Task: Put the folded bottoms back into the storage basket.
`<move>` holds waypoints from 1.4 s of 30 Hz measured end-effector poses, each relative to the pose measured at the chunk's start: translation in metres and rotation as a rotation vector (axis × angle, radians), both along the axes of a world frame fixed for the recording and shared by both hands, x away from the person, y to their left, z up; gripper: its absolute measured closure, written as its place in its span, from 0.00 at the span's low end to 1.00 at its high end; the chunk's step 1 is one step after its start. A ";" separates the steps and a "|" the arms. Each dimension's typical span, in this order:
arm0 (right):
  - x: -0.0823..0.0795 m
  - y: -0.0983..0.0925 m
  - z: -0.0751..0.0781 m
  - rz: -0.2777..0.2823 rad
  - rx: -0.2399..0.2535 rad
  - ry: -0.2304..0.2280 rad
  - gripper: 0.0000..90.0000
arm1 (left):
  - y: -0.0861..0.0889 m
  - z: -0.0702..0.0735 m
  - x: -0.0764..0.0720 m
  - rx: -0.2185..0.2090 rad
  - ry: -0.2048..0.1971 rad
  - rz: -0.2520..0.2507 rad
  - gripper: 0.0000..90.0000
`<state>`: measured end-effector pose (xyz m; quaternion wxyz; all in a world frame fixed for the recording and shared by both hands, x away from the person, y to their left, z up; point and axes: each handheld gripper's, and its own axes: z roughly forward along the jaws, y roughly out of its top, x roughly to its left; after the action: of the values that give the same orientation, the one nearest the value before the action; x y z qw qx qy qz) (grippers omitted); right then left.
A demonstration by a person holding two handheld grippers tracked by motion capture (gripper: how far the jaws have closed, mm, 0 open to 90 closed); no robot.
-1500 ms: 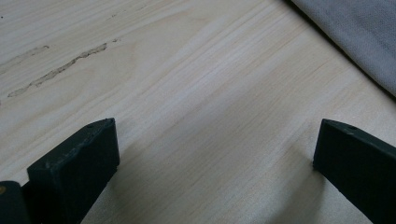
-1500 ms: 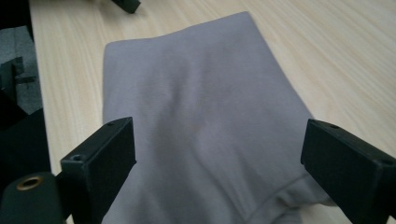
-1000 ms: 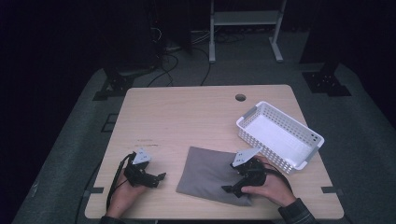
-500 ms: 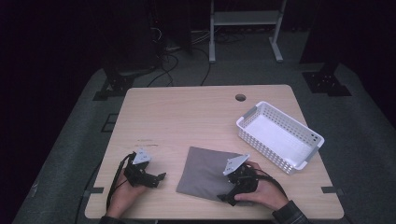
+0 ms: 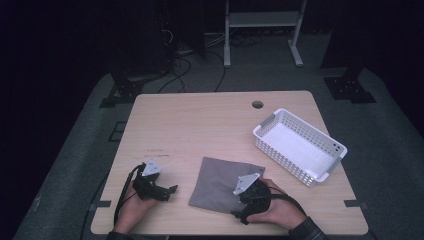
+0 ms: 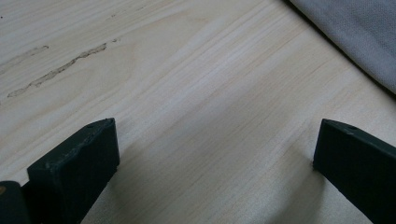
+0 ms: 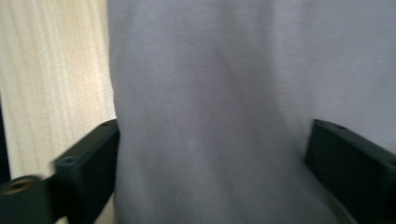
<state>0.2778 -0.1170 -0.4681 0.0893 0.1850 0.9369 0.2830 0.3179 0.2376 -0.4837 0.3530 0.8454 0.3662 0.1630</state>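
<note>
A grey cloth (image 5: 224, 182) lies flat on the near middle of a pale wooden tabletop (image 5: 200, 125), seen from above. The right tongs (image 5: 239, 215), held in a person's right hand (image 5: 277, 212), sit at the cloth's near right corner; in the right gripper view their jaws stand wide over the cloth (image 7: 233, 93), one at its edge where the wood begins and one over the fabric, and they have just been closing a little without pinching it. The left tongs (image 5: 172, 191), in the left hand (image 5: 131, 207), rest on bare wood well to the left of the cloth, jaws wide with nothing between them; the left gripper view catches the cloth's edge (image 6: 355, 32) in its upper right corner. The cloth is plain, fine-woven and roughly square, with soft ripples. A white slotted basket (image 5: 299, 146) stands to the far right. The right gripper view is blurred, and the hand hides the cloth's near corner.
</note>
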 end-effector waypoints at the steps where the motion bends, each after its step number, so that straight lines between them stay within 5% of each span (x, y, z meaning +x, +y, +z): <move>1: 0.000 -0.002 0.001 -0.006 0.004 -0.005 0.16 | 0.000 0.000 0.000 0.000 0.000 0.000 0.00; 17: 0.003 -0.005 0.006 -0.020 0.024 -0.040 0.60 | 0.000 0.000 0.000 0.000 0.000 0.000 0.00; 25: 0.013 -0.015 0.007 -0.048 0.159 0.068 0.76 | 0.000 0.000 0.000 0.000 0.000 -0.002 0.00; 31: 0.019 -0.019 0.008 -0.057 0.192 0.122 0.79 | 0.000 0.000 0.000 0.000 0.000 -0.003 0.00; 42: 0.023 -0.022 0.020 -0.063 0.219 0.131 0.80 | 0.000 0.000 0.000 0.000 0.000 -0.002 0.00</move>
<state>0.3011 -0.1394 -0.4478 0.0161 0.2413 0.8979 0.3679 0.3182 0.2377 -0.4837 0.3531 0.8459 0.3652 0.1626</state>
